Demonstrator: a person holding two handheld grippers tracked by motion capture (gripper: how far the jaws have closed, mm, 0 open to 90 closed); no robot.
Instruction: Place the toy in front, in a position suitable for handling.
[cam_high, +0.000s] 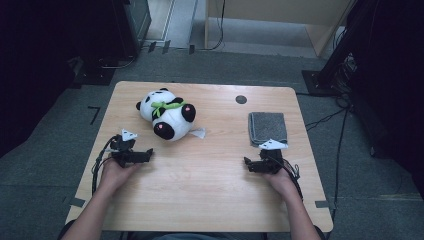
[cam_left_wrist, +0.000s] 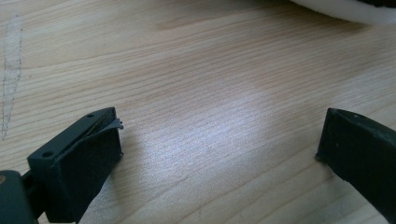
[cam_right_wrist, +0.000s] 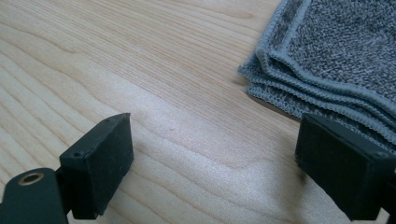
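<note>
Forearms enter at near table edge. Left gripper rests on pale wooden table, jaws spread wide, nothing between. Right gripper likewise released, empty, on bare wood. Folded grey terry towel lies just beyond right gripper, apart from pads. Black-and-white plush panda with green ribbon lies on its side beyond left gripper, near, not touching.

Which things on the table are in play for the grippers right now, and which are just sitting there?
In play:
plush panda, nearest the open left gripper
folded grey towel, just ahead of the open right gripper

Lying about:
dark round spot on the table
</note>
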